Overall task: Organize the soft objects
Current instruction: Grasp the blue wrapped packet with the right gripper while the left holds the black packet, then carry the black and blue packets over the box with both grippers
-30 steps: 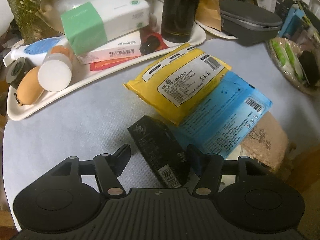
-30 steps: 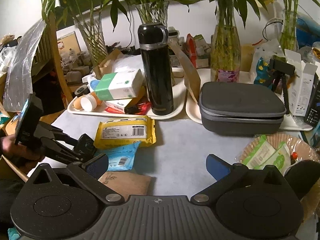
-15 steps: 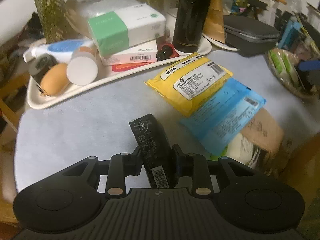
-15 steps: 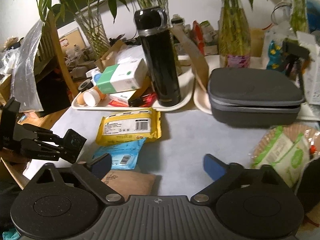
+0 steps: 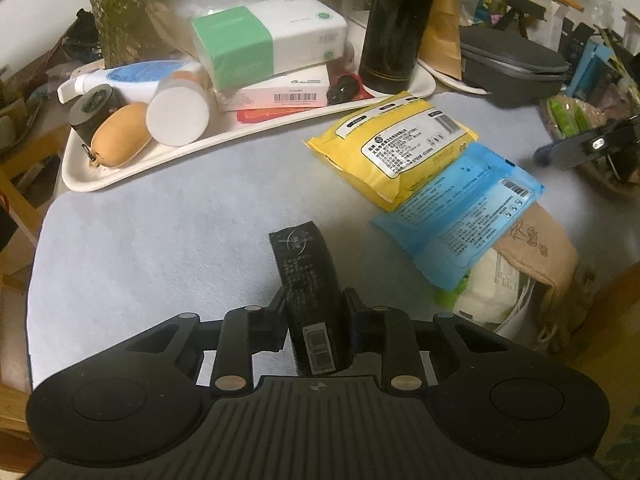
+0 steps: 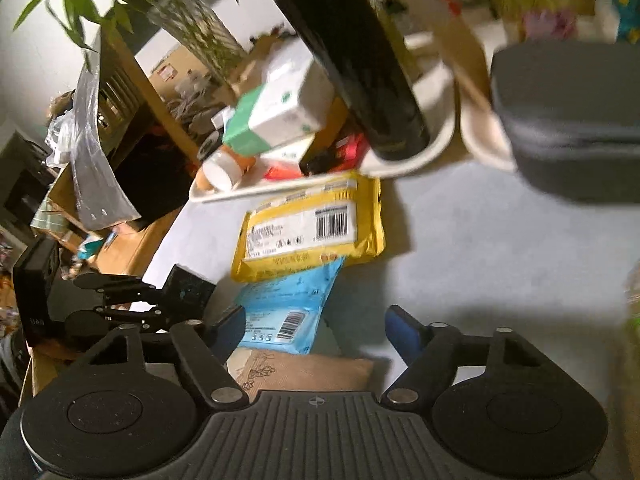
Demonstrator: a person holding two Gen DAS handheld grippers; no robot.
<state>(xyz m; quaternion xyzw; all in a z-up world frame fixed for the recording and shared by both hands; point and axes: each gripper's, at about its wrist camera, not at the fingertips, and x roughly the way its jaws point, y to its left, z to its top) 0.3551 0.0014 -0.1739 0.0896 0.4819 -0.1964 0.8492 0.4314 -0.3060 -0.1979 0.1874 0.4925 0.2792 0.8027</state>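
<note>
My left gripper (image 5: 314, 308) is shut on a black soft pack (image 5: 308, 276) and holds it a little above the pale blue table cover (image 5: 160, 240). To its right a yellow wipes pack (image 5: 396, 148) lies partly on a blue wipes pack (image 5: 460, 208), which lies over a tan pouch (image 5: 536, 248). My right gripper (image 6: 316, 320) is open and empty, over the blue pack (image 6: 284, 304) and tan pouch (image 6: 304, 372), with the yellow pack (image 6: 308, 228) beyond. The left gripper (image 6: 160, 304) with the black pack (image 6: 188, 288) shows at left in the right wrist view.
A white tray (image 5: 132, 168) at the back holds a tissue box (image 5: 268, 44), a black flask (image 5: 396, 24), bottles and small items. A grey case (image 5: 512, 68) stands at the back right. A woven basket (image 5: 576, 128) sits at the right edge. The table edge is close at the right.
My left gripper closed on the black pack and lifted it, turning it upright. My right gripper moved forward, tilted and swung left over the blue pack.
</note>
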